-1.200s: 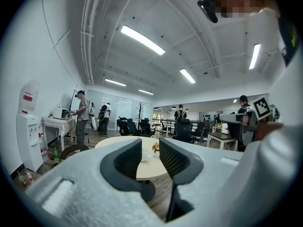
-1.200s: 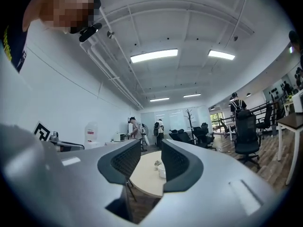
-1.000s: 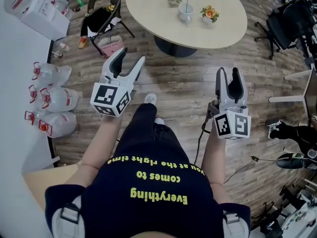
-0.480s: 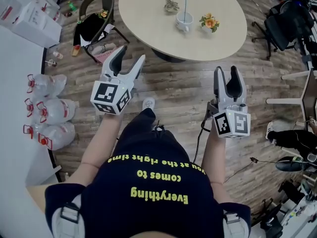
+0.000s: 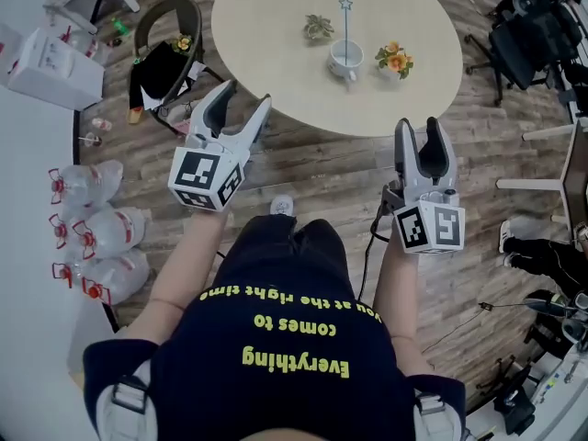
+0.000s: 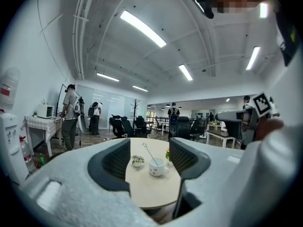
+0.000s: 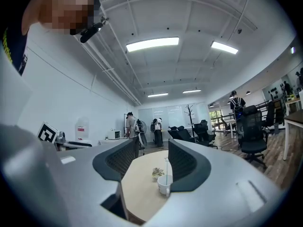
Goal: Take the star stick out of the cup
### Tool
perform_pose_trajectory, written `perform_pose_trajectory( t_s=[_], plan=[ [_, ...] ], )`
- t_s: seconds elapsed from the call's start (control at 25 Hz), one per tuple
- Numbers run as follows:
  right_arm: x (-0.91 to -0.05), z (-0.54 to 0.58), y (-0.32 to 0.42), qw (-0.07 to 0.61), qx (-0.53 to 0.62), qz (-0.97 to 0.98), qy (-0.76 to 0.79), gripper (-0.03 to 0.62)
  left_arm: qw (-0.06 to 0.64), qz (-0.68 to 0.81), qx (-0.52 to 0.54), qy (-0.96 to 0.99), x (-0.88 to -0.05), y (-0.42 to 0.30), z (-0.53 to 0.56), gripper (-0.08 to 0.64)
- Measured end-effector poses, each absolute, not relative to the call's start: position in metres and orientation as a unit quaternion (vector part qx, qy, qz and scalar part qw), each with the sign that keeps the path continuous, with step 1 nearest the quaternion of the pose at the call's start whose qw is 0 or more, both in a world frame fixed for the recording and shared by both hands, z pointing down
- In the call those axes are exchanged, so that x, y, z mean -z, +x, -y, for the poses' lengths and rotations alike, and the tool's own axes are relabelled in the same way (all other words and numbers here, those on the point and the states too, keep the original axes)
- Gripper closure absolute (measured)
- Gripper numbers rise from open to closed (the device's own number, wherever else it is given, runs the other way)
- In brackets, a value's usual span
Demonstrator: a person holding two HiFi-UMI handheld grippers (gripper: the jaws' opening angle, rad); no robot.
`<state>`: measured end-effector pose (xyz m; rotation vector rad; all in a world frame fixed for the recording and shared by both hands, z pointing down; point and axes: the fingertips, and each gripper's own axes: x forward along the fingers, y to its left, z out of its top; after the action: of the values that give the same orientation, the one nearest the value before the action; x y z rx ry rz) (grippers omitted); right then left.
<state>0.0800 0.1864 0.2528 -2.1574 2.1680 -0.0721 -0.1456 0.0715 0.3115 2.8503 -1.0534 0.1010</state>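
While the star stick stands in the cup, left tool wide, right tool wide

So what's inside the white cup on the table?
A thin star stick stands in the cup, star on top. The cup's wall hides the stick's bottom end.

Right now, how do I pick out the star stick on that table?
On the pale round table, a white cup stands between a small green plant and a pot of orange flowers. The star stick is the thin rod rising from that cup, tipped with a small star, taller than both neighbours.
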Motion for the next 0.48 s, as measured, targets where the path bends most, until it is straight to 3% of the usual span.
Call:
perform_pose_trajectory(
  t_s=[0.48],
  plan=[
    [-0.274,-0.125,0.102,0.029,0.049,-0.713,-0.699,0.368,0.068,0.350,-0.049,0.933,-0.332,-0.126,-0.011,0.304]
  ],
)
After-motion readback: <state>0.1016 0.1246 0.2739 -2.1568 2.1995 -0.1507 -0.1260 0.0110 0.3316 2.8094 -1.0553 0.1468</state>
